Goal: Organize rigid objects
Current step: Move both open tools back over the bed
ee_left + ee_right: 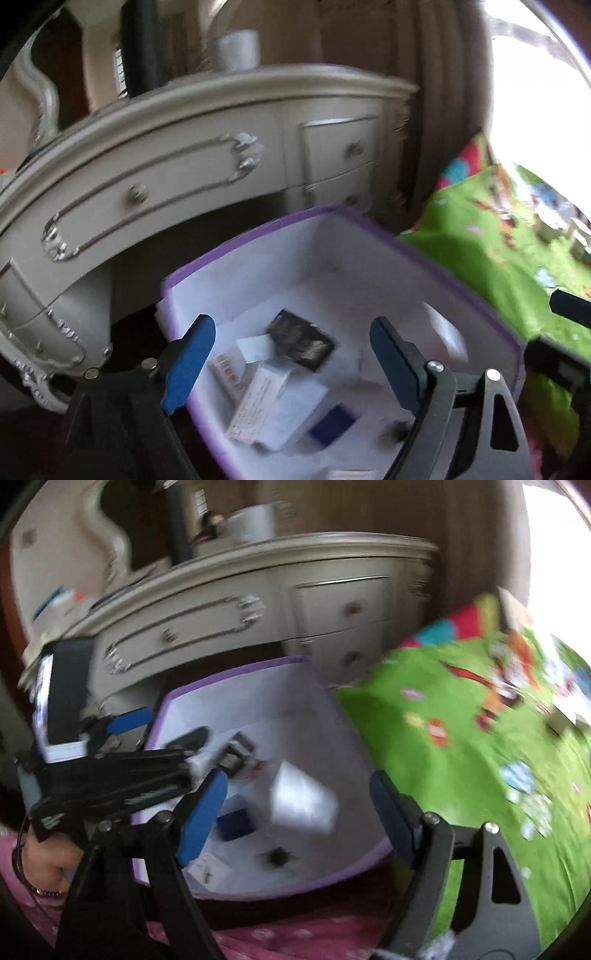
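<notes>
Left tongs (291, 350): black frame, two flat fingers (190, 363), one faced bright blue, the other dark navy. Round silver screw heads (493, 374) sit at the linkage pivots. A triangular cut-out pierces the black arm on the right.

Right tongs (297, 810): identical build, blue and dark finger pads, silver pivot screws, triangular cut-out.

Person: pink clothing with pale spots (295, 934); a thin bracelet (22, 864) on the left wrist.

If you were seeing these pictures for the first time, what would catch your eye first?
The white bin with a purple rim sits in the middle, holding small boxes such as a black box. A bright green cartoon blanket lies to its right. A cream dresser with silver trim stands behind it.
</notes>
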A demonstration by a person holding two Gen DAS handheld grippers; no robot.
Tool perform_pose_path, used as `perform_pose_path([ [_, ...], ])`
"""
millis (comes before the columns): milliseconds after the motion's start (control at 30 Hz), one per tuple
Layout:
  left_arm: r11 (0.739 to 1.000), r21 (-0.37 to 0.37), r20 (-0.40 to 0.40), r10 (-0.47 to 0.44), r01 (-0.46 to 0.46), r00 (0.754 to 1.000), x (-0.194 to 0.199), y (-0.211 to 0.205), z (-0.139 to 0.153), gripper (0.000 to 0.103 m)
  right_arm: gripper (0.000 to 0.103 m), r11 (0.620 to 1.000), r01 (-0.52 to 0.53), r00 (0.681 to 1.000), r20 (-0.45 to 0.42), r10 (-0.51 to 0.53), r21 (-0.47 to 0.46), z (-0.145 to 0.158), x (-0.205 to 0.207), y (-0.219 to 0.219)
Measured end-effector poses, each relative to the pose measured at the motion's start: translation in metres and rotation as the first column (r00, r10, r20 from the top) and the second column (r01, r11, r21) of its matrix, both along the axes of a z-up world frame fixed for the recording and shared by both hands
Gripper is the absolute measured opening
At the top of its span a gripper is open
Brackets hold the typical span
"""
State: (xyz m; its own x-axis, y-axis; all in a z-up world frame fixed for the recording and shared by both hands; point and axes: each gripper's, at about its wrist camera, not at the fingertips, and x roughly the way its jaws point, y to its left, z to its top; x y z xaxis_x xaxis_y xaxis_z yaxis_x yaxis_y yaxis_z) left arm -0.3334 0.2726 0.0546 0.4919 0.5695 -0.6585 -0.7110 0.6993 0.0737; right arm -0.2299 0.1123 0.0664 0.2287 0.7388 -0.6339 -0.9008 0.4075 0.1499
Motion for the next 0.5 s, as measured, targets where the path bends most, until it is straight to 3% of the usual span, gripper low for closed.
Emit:
perform_pose_path([
  [67,0.995,-0.010,0.027,-0.103,0.103,0.994,0.015,-0.020,0.005,0.087,0.085,0.994,0.113,0.994,0.005,-0.113,0.011,-0.002,0.023,-0.029],
  [167,0.960,-0.034,0.027,-0.276,0.277,0.961,0.049,-0.056,0.005,0.088,0.086,0.944,0.328,0.945,0.019,-0.327,-0.034,-0.008,0.064,-0.077],
  [233,0.922,-0.067,0.020,-0.382,0.383,0.924,0.072,-0.079,0.002,0.088,0.086,0.885,0.461,0.888,0.031,-0.459,-0.068,-0.014,0.096,-0.117],
  [367,0.801,-0.177,0.005,-0.580,0.572,0.814,0.133,-0.140,-0.015,0.088,0.086,0.745,0.642,0.760,0.020,-0.650,-0.178,-0.031,0.160,-0.193],
  [433,0.764,-0.201,-0.007,-0.626,0.612,0.780,0.162,-0.165,-0.025,0.088,0.086,0.698,0.685,0.714,0.005,-0.700,-0.208,-0.036,0.188,-0.224],
  [500,0.747,-0.205,-0.017,-0.648,0.632,0.761,0.189,-0.181,-0.032,0.088,0.086,0.648,0.726,0.668,0.009,-0.744,-0.231,-0.043,0.215,-0.252],
])
